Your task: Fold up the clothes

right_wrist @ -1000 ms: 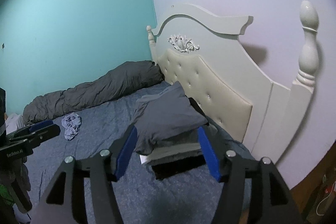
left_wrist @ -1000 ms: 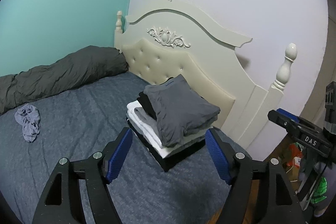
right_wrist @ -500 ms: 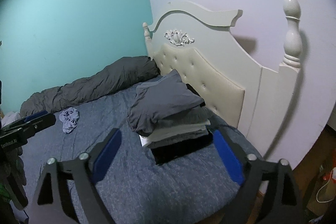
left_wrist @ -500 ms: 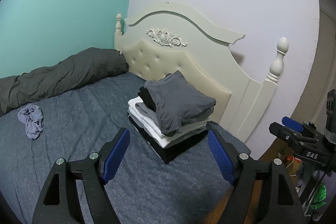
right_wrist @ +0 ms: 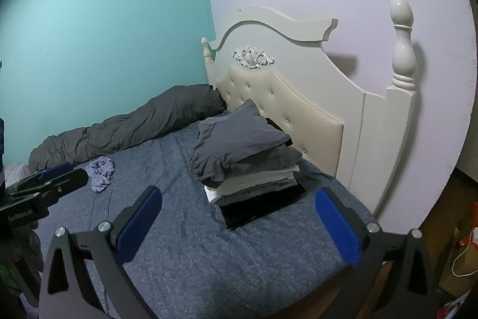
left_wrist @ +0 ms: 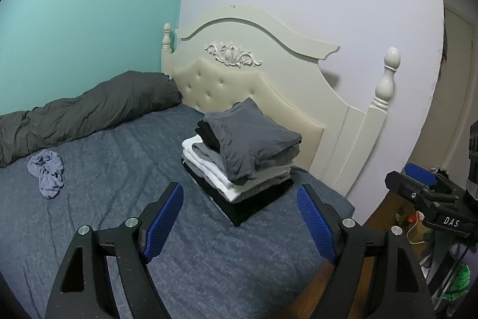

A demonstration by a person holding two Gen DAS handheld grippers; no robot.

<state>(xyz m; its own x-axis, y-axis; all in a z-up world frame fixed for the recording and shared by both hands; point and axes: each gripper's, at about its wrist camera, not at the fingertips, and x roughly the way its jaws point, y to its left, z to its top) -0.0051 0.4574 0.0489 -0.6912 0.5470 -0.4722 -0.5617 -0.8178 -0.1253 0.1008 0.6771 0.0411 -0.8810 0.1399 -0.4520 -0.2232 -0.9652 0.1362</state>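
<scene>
While folded stack [left_wrist: 242,157] sits on bed [left_wrist: 119,169] — left gripper [left_wrist: 239,217] wide, right gripper [right_wrist: 239,226] opening, nothing between fingers.

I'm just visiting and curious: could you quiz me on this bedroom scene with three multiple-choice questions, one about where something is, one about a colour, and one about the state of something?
1. Where does the stack of folded clothes sit on the bed?
A. By the headboard
B. Against the teal wall
C. On the rolled duvet

2. What colour is the garment on top of the stack?
A. White
B. Dark grey
C. Red

3. What state is the small bluish garment in?
A. Neatly folded on the stack
B. Hanging on the bedpost
C. Crumpled loose on the bed

Answers:
1. A, the stack stands close to the cream headboard, far from the duvet along the teal wall.
2. B, the top garment is dark grey; white shows only lower down.
3. C, it lies bunched up alone on the sheet, away from the stack.
</scene>
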